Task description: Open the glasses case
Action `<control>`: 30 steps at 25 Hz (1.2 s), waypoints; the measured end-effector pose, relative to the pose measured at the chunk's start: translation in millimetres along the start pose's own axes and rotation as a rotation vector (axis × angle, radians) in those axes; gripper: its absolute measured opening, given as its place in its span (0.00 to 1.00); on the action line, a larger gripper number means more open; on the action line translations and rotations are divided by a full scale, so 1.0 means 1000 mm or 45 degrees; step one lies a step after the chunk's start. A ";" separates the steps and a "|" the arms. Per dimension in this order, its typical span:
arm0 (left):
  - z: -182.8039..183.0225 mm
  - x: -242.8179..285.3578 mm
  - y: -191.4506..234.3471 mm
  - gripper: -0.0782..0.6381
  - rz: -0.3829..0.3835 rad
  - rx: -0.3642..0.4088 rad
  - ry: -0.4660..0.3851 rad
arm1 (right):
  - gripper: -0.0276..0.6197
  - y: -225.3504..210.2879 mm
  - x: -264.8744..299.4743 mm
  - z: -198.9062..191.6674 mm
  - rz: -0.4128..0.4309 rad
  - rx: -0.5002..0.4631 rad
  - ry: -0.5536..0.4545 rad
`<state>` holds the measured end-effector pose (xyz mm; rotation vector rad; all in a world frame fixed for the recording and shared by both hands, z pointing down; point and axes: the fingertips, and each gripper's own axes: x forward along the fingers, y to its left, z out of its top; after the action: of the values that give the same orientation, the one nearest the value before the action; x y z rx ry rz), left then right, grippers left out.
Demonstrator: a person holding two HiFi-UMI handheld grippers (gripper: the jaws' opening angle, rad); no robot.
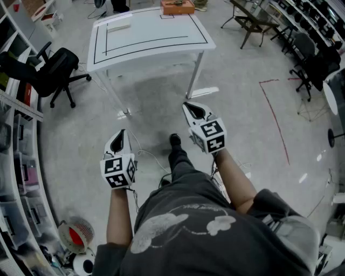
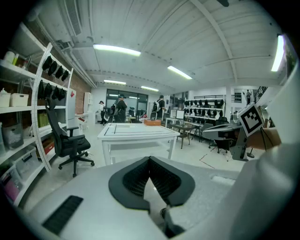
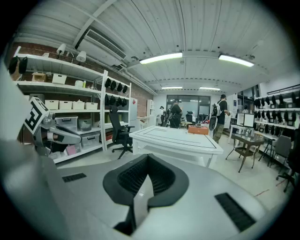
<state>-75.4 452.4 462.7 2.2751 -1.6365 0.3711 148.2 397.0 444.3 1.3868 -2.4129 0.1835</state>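
You stand well short of the white surface (image 1: 156, 24), which fills the upper middle of the head view. Both tongs hang over bare floor in the lower half of it. The left tongs (image 1: 119, 135) are clenched on nothing: in the left gripper view their tips meet with no gap. The right tongs (image 1: 187, 106) are clenched and empty too. The only thing on the surface that could be the glasses case is the flat orange-brown box (image 1: 177, 6) at its far edge, top centre of the frame. It is too small from here to tell where its hinge or seam lies.

So the step in hand, as I judge it, is the approach. Walk up to the surface, or round its right side, until the box lies within easy reach. Release both tongs before you arrive. Then find the seam, and plan for one pair to pin the base while the other lifts the lid on the side opposite the hinge. Keep clear of the black office chair (image 1: 54, 73) at the left.
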 end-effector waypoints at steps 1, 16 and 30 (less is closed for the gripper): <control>0.000 0.000 -0.001 0.11 0.000 -0.001 0.000 | 0.04 0.000 -0.001 -0.001 0.003 -0.002 0.004; 0.010 0.043 0.013 0.11 0.030 -0.048 0.006 | 0.04 -0.054 0.036 0.001 -0.061 0.086 -0.037; 0.114 0.214 0.056 0.11 0.138 -0.056 0.002 | 0.05 -0.185 0.201 0.059 0.054 0.119 -0.058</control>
<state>-58.2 204.4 446.4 2.1596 -1.7548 0.3587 200.7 122.4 450.7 1.3948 -2.5012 0.2820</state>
